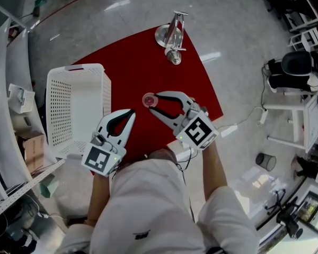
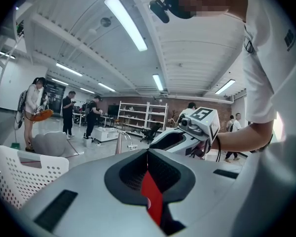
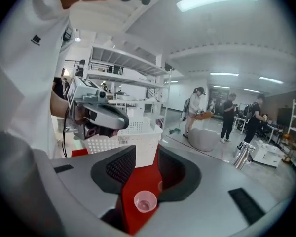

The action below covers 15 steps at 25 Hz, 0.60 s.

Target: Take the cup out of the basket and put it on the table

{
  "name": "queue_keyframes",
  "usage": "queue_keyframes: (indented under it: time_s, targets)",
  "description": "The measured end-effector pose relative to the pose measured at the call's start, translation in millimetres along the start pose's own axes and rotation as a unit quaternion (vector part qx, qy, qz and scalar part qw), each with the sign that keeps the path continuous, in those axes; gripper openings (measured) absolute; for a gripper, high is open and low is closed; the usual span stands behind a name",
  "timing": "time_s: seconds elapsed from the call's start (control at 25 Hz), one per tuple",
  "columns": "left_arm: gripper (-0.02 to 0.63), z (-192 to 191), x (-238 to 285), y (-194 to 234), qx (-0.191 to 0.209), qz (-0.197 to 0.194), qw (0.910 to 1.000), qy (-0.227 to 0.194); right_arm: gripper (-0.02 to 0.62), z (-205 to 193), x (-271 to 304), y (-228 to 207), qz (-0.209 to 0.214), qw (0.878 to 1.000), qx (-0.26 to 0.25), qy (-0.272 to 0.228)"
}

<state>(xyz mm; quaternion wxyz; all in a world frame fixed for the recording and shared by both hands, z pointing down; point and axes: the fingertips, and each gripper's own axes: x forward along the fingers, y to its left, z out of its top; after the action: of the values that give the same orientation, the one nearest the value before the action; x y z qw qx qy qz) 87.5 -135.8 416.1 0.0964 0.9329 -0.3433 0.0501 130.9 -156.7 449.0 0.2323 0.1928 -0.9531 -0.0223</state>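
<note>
We count one cup (image 1: 149,100), clear and pinkish. It stands upright on the red table (image 1: 132,67), out of the basket and to its right. There is one white perforated basket (image 1: 57,110) at the table's left edge, and one metal stand (image 1: 171,35) at the far edge, well apart from the cup.

We count two grippers. The right gripper (image 1: 157,104) has its jaws spread. In its own view the cup shows down in the gap between them, with neither pad touching it. The left gripper (image 1: 131,111) sits near the basket's near corner, its jaw tips pressed together and pinching nothing.

We count three people (image 3: 195,107) standing in the background of the right gripper view.
</note>
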Motion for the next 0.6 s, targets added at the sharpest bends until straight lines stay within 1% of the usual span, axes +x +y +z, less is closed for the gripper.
queue_keyframes:
  time_s: [0.28,0.44,0.6]
  targets:
    - [0.011,7.8,-5.0,-7.1,-0.003,-0.015,0.9998,-0.012,0.072,13.1,-18.6,16.9,-0.017,0.997,0.046,-0.064]
    - [0.011,13.4,-8.5,-16.2,-0.008,-0.03,0.9992,-0.025,0.041,21.0,-26.9,27.5,-0.029,0.991,0.08,-0.107]
    - [0.01,19.7,-12.1,-24.8,-0.016,-0.047,0.998,-0.039,0.018,28.5,-34.2,35.9,-0.045,0.985,0.105,-0.13]
